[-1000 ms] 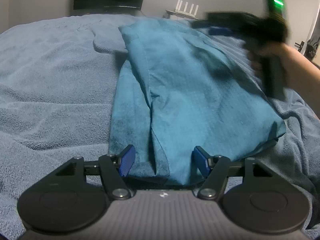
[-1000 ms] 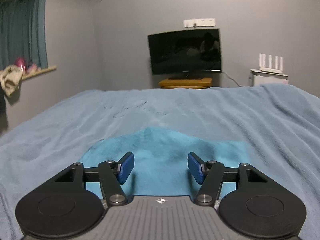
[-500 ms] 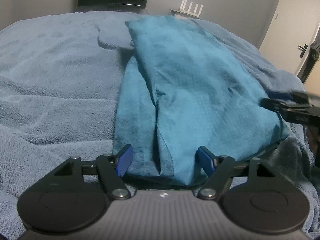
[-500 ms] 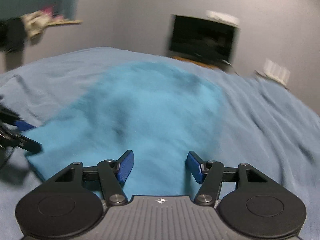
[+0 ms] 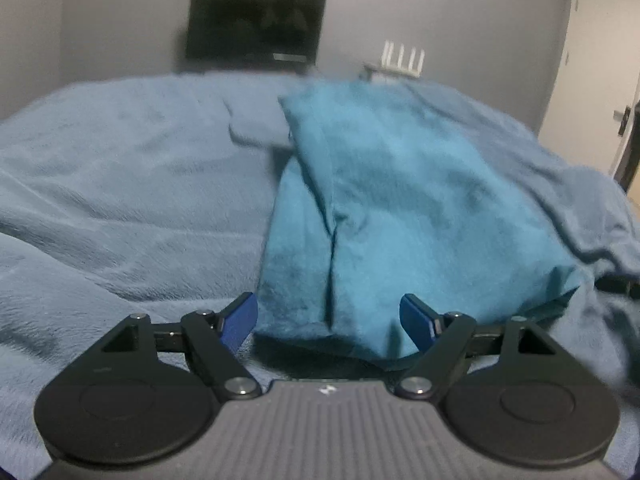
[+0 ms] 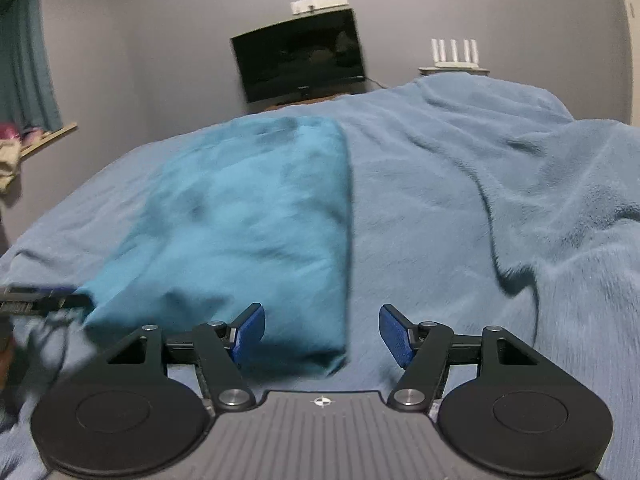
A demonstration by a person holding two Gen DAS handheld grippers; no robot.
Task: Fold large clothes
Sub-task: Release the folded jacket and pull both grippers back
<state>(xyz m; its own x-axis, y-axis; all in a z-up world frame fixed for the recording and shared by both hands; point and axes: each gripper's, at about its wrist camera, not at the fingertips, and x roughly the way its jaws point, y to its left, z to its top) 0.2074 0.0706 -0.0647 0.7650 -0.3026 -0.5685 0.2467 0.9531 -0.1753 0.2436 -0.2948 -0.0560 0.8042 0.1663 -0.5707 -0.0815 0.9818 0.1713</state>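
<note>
While left hand-held gripper (image 5: pixel 328 318) opens, teal garment (image 5: pixel 400 208) lies ahead, unpinched

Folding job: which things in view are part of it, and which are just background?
Job:
teal garment, folded lengthwise
blanket under it
left hand-held gripper, jaws opening, pads off the cloth
right hand-held gripper, open

Background:
TV
router
curtain
door

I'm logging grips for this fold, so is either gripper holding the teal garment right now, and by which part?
Nothing is held. The left gripper is opening around the teal garment near edge without pinching it; the right gripper stands open at its near corner.
</note>
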